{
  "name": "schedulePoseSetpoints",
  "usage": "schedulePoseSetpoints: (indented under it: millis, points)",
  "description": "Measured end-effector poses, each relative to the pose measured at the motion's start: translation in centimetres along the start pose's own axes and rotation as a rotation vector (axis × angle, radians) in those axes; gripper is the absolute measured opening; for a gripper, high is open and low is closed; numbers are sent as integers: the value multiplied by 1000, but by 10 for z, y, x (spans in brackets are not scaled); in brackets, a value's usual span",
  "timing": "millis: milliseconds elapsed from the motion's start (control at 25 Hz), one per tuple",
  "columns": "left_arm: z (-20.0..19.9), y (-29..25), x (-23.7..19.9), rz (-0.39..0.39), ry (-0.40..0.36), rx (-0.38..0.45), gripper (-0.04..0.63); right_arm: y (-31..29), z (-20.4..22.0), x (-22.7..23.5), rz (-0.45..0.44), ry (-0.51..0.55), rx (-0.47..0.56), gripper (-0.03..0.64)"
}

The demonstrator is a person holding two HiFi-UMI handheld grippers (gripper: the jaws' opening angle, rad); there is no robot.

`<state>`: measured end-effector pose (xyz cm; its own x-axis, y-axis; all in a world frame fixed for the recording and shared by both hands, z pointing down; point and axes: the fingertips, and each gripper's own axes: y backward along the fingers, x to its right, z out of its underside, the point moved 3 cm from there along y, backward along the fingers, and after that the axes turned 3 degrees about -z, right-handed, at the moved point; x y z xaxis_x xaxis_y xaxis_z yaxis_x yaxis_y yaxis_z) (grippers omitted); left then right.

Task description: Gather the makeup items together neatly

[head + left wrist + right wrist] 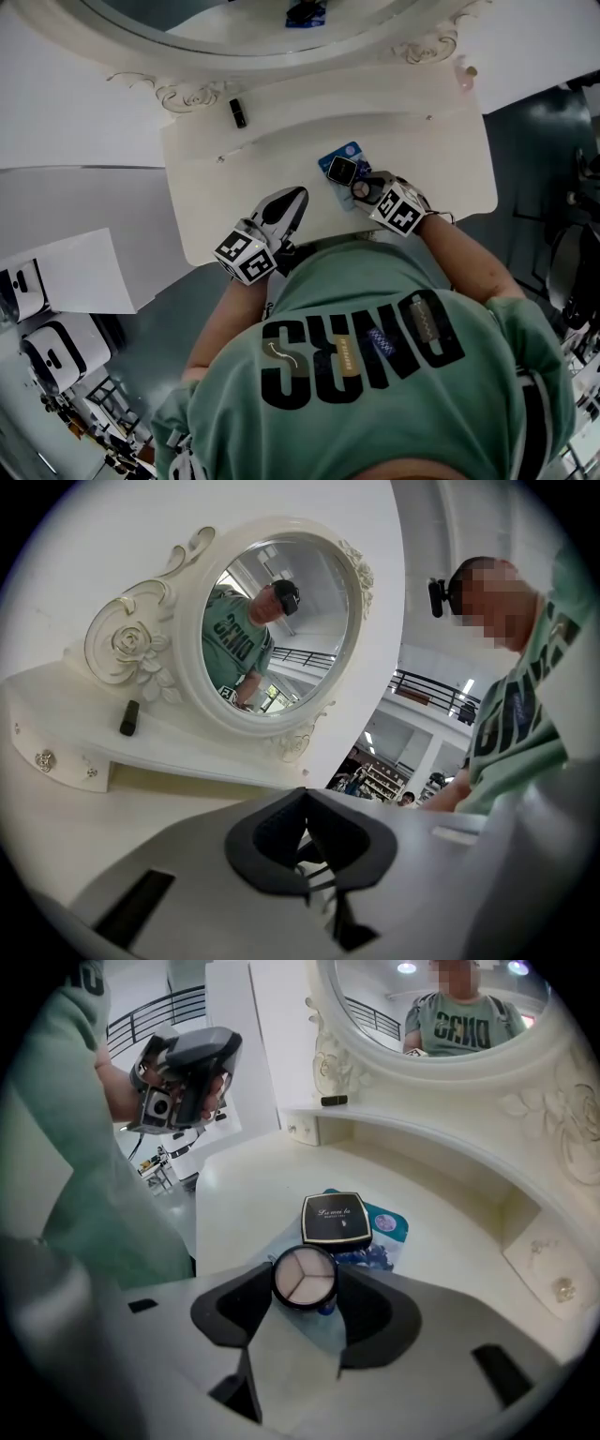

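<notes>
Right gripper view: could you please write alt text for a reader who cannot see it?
A round compact with three pale powder shades sits between the jaws of the right gripper, touching both, over a cream dressing table. Just beyond lies a square black compact on a blue packet, with an oval mirror behind.

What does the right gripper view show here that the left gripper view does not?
Only the right gripper view: the right gripper closed on a round three-shade compact, with a square black compact lying on a blue sachet just beyond.
Only the left gripper view: the left gripper seen along its jaws, together and empty, plus the person's head camera.
Both: the ornate white mirror, the small black tube on its shelf, and the vanity top.
</notes>
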<state>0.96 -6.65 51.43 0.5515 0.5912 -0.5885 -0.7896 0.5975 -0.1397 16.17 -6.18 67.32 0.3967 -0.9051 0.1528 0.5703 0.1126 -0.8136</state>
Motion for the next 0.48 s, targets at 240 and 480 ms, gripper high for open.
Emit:
schedulePoseSetpoints:
  millis: [240,480]
  points:
    - [-16,19,-12,-4,-12,49,-2,47,-51,16,37,-100,158,209]
    - [-52,70,-47,-40,-33,107,-2,49,-156,55,134,-127,247,209]
